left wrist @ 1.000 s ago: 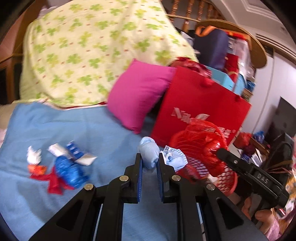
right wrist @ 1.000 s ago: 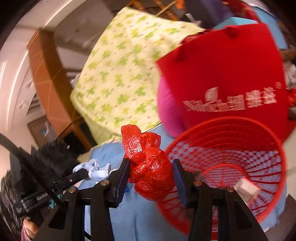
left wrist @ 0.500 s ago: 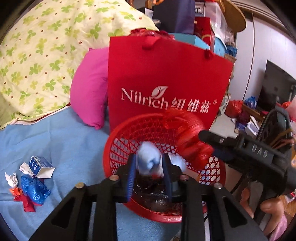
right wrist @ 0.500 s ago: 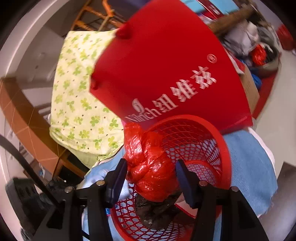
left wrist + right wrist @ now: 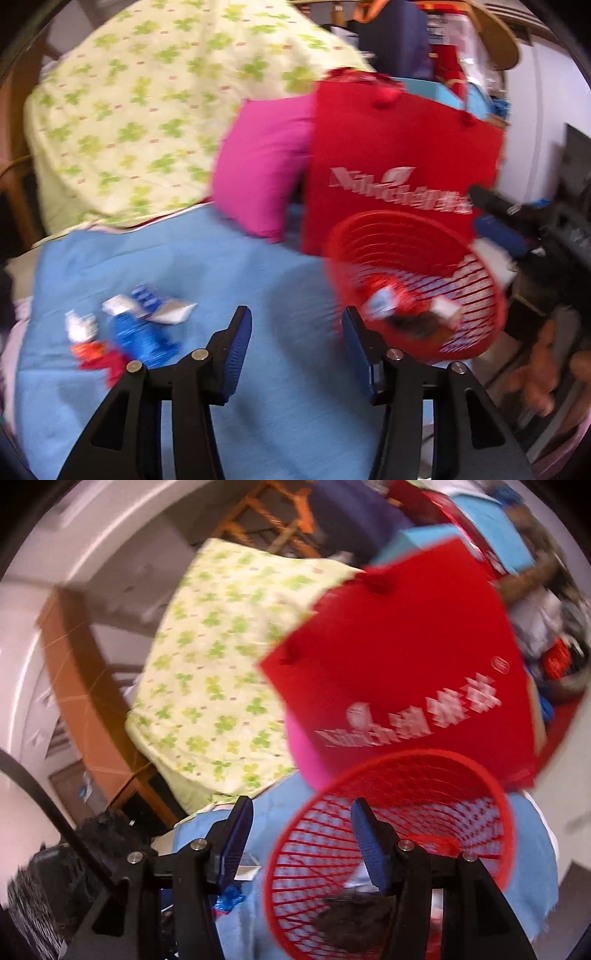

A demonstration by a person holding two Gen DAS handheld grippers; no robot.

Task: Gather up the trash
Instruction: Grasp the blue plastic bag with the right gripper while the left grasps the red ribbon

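Note:
My left gripper (image 5: 295, 325) hangs over the blue sheet (image 5: 258, 266), its jaws opening with nothing between them. To its left lies a small pile: a crumpled blue wrapper (image 5: 142, 338), a white and blue carton (image 5: 162, 308), red scraps (image 5: 99, 356) and a white wad (image 5: 79, 326). On its right, the red mesh basket (image 5: 343, 236) holds a red bag (image 5: 404, 295), pale scraps and something dark. My right gripper (image 5: 301, 812) is open and empty, with one finger over the basket (image 5: 424, 754) rim.
A red paper bag (image 5: 399, 147) and a pink pillow (image 5: 266, 166) stand right behind the basket. A clover-print quilt (image 5: 147, 110) is heaped at the back. Cluttered furniture and boxes fill the right side. The right gripper's finger (image 5: 495, 229) shows blurred past the basket.
The left gripper let the light blue wad fall into the basket and swung back left toward the pile. The right gripper dropped the red bag into the basket and now stands empty.

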